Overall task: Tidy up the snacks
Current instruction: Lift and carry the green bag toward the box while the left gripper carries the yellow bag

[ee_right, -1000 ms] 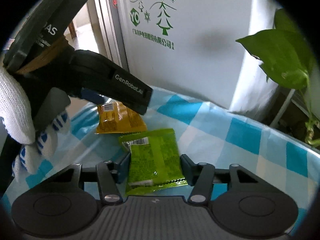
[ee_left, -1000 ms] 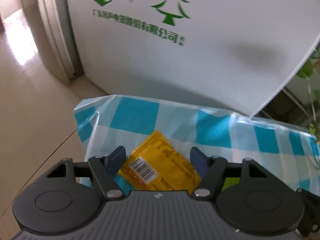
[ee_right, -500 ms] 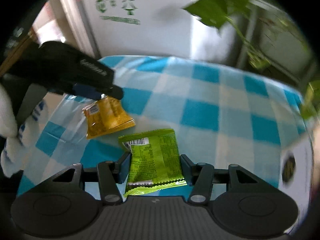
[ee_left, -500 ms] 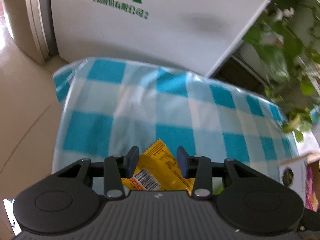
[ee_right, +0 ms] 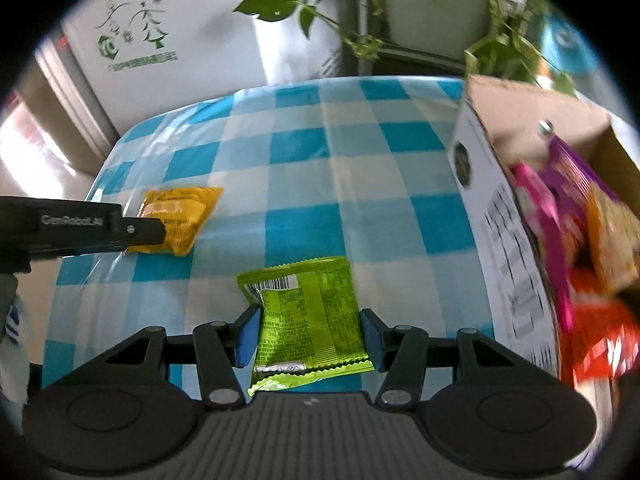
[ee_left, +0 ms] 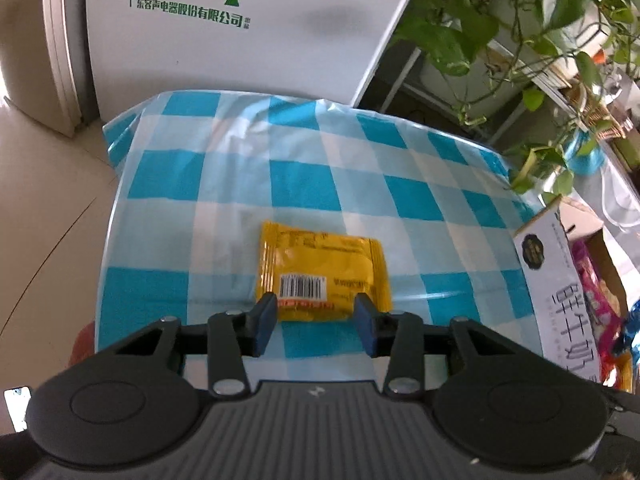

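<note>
Two packets are up off the counter (ee_left: 224, 184) now, one in each gripper. A second back the left gripper (ee_left: 316, 312) has its jaws wide around the yellow packet (ee_left: 320, 268) as it lies on the checked cloth; now those jaws are squeezed on its near edge, by the barcode, and the packet hangs out ahead of them over the cloth. The right gripper (ee_right: 308, 332) has its jaws clamped on the sides of the green packet (ee_right: 308, 316), just as it did a second ago. What changes on that side is the view: the cardboard box (ee_right: 492, 208) swings in at the right, open-topped and already stuffed with pink, purple and orange bags. In the left view the same box edges in at the far right too.

So both pick-ups look done, and I'd call this the carry toward the box.

Orientation: the yellow packet sits with its long side across the jaws, left to right, printed back facing up, crimped ends at left and right. The green packet runs the other way, long axis straight out from the jaws, barcode end farthest away, near end tucked under toward the gripper body.
</note>
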The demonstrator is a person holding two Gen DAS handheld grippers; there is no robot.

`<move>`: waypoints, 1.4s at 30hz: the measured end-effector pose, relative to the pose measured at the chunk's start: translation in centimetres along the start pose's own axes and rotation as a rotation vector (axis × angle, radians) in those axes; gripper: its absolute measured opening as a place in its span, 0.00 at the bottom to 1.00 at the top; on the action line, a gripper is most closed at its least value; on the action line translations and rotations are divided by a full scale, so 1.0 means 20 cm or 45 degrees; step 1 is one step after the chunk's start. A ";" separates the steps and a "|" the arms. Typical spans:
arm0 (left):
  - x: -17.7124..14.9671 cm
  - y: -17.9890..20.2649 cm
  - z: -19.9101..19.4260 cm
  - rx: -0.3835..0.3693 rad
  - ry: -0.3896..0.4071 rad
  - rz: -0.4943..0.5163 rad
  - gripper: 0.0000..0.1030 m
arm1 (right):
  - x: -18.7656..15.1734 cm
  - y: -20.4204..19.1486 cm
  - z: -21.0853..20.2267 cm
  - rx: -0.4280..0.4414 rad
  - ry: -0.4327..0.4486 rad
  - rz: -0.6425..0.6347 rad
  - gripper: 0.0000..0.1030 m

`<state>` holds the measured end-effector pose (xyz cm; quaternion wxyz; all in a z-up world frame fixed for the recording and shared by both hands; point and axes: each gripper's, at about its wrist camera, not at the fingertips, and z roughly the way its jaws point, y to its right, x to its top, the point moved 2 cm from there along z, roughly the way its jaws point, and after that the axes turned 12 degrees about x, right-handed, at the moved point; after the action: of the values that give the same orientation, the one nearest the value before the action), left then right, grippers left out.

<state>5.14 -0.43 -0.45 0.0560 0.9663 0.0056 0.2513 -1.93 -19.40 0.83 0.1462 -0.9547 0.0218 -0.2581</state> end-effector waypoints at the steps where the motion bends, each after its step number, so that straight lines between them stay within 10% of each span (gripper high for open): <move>1: 0.00 0.00 -0.01 0.022 0.021 0.029 0.48 | -0.02 0.01 -0.01 -0.002 0.012 0.019 0.58; 5: 0.02 0.01 -0.02 0.009 0.086 0.100 0.70 | -0.05 0.02 -0.05 -0.003 0.045 0.061 0.58; 23: 0.02 0.20 0.16 0.107 0.108 0.273 0.89 | -0.06 0.02 0.00 -0.023 0.035 0.084 0.58; 42: 0.01 0.16 0.12 0.126 0.141 0.250 0.65 | -0.10 -0.06 0.05 -0.113 0.005 -0.080 0.58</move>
<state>6.38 -3.90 -2.06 -0.0172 0.9484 -0.0736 0.3080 -3.10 -17.80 -0.64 0.0954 -0.9600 0.0036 -0.2631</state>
